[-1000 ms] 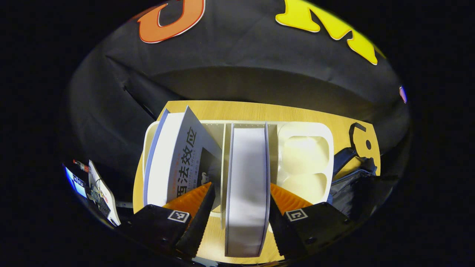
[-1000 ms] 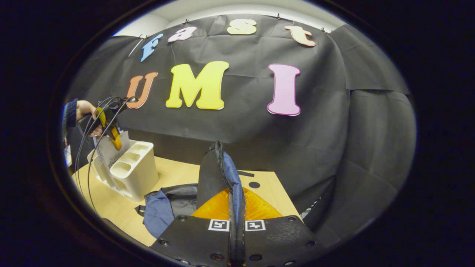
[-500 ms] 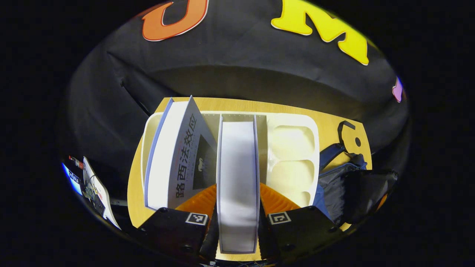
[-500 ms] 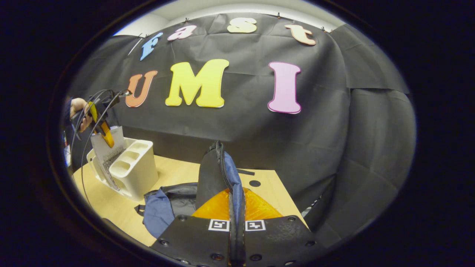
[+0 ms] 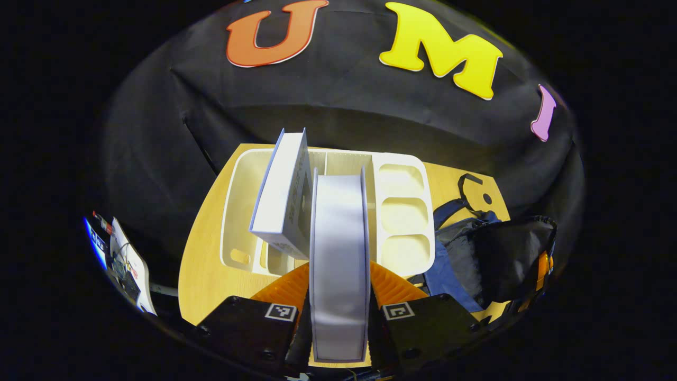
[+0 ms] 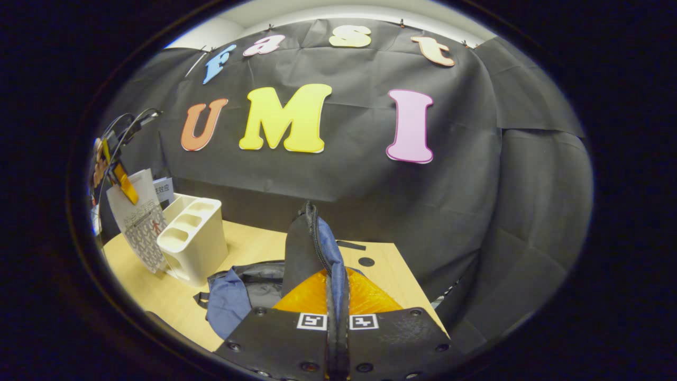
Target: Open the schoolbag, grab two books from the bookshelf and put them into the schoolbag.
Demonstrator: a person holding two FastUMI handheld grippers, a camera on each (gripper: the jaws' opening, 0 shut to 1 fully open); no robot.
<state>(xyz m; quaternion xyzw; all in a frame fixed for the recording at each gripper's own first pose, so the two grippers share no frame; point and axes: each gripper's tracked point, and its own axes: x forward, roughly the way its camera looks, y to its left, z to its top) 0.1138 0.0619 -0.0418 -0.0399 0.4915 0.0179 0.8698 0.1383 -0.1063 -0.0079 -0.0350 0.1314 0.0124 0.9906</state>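
Left gripper [image 5: 338, 312]: both fingers closed flat against the covers of a thin white paperback book [image 5: 338, 254], seen edge-on with its pale page block facing the camera; in the right gripper view this book [image 6: 138, 219] hangs well above the table with its lower corner near the rack's base. Right gripper [image 6: 337, 296]: fingers pinched together on the upright flap, with its zipper edge, of the dark blue and black fabric schoolbag [image 6: 312, 243], holding the mouth open.

Second book, a thicker grey-covered volume [image 5: 283, 201], leans tilted in the white plastic slotted bookshelf [image 5: 404, 206], which stands on the light wood-grain table [image 5: 198, 264]; the bag lies just beside the rack, toward the right gripper.

Step in hand, as judged: carrying the first book to the bag. It is best done by keeping the grip near the book's upper edge so that it hangs straight, clearing the rack wall before moving sideways, and lowering it edge-first into the held-open mouth. The smooth covers may slip if the squeeze eases.

Materials: rigid moulded plastic with rounded compartments; limp, creased cloth; matte paper.
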